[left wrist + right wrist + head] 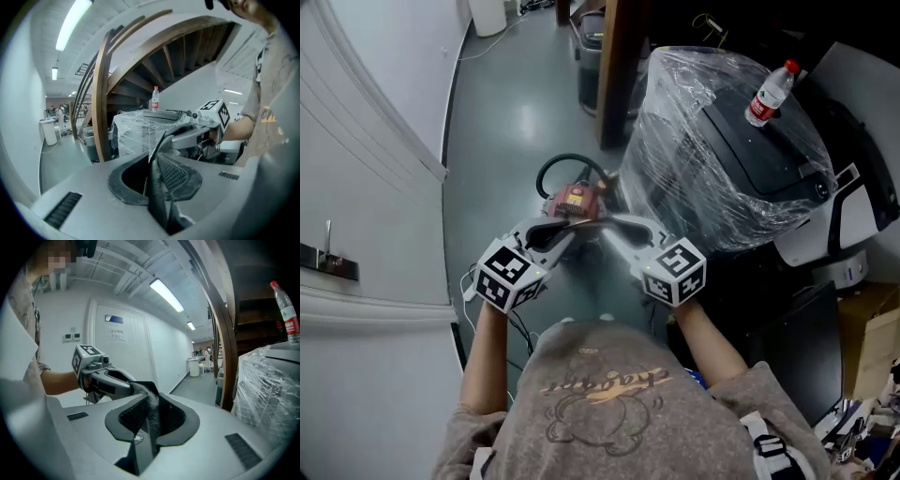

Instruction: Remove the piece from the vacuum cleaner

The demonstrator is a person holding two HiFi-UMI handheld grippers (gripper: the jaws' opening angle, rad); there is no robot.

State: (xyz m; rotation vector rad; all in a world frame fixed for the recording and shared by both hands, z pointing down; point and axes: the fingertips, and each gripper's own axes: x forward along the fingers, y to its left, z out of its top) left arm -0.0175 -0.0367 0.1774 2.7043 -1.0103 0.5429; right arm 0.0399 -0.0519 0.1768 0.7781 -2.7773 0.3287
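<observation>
Head view: you hold the left gripper (579, 234) and the right gripper (606, 231) tip to tip above the floor (511, 112). The red vacuum cleaner (572, 199) sits on that floor just beyond the tips. Its dark hose (555, 169) curls behind it, beside the plastic-wrapped machine (722, 159) that carries a water bottle (769, 94).

Left gripper view: your left gripper's (157, 161) jaws are drawn together, and the right gripper's (164, 139) tip meets them. I cannot tell whether anything thin sits between.

Right gripper view: your right gripper's (149, 404) jaws are likewise pressed close, with the left gripper's (143, 387) tip against them. The vacuum cleaner is out of both gripper views.
</observation>
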